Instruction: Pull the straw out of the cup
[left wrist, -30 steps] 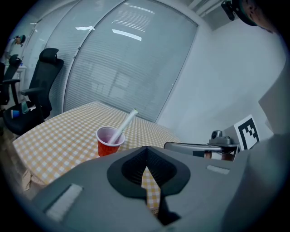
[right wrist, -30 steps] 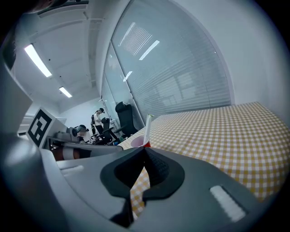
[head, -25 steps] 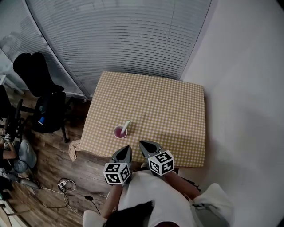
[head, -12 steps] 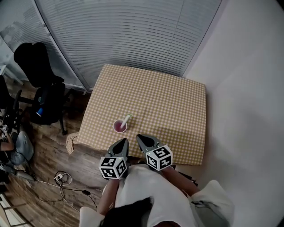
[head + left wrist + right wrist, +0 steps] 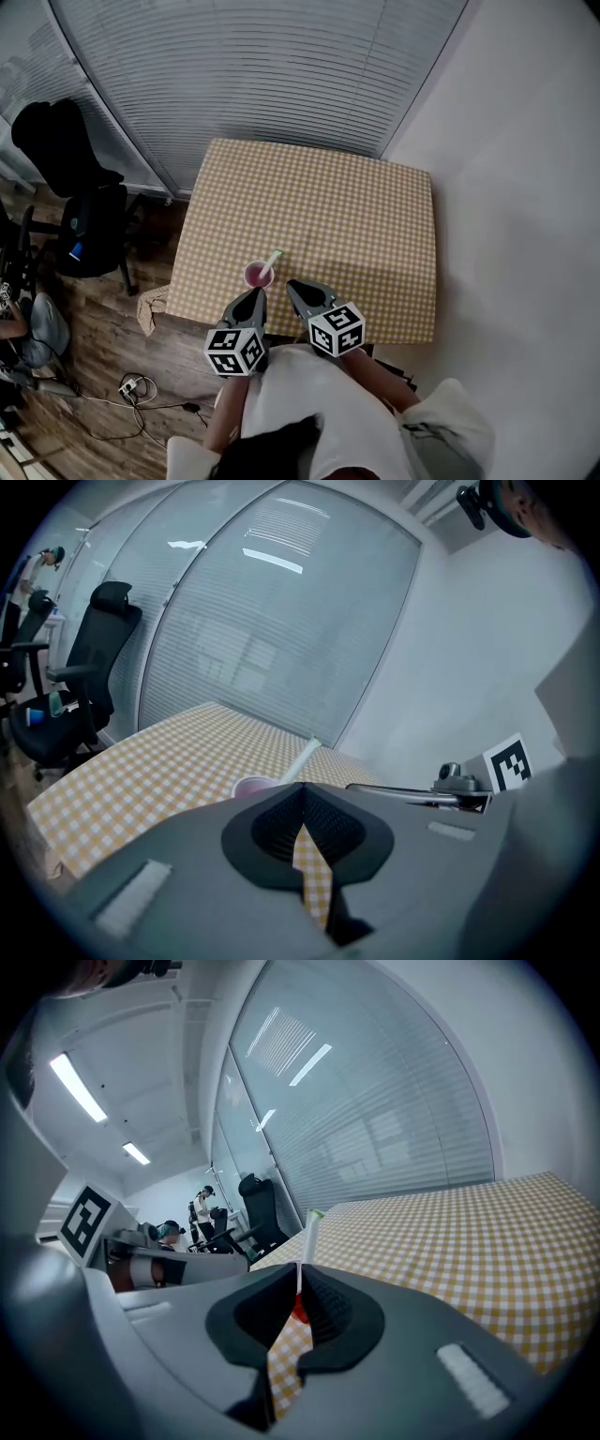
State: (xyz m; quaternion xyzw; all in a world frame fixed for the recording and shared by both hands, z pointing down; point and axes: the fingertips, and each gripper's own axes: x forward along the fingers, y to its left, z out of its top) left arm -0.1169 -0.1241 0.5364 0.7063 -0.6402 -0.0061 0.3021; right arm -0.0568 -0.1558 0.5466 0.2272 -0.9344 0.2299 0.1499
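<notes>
The bench (image 5: 347,225) is a rectangular top covered all over by a yellow-and-white checked cloth (image 5: 309,202) that lies flat, with no folds to be seen. At the near left corner a loose end of the cloth hangs down below the edge. One thing stands on the bench: a small cup (image 5: 258,275) with a pink inside, upright, close to the near edge and toward the near left corner, well apart from the far and right edges. A pale straw (image 5: 270,262) stands in the cup, leaning toward the far right corner.
</notes>
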